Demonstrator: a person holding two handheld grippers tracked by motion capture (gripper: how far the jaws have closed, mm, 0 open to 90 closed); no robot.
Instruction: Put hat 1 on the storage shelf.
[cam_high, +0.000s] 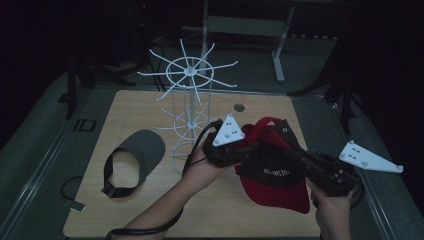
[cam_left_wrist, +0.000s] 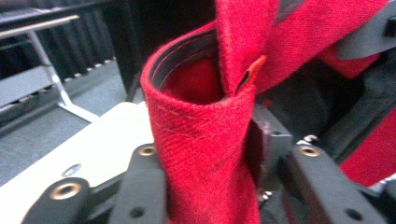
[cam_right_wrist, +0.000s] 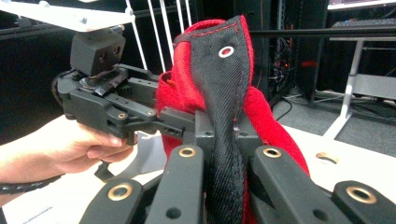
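White wire rack beside cap

Sitting in a dim room: a light wooden table on grey carpet. Standing behind it, a pale metal desk frame against black curtains. Lying across the floor, dark cables; light falling mostly on the tabletop.
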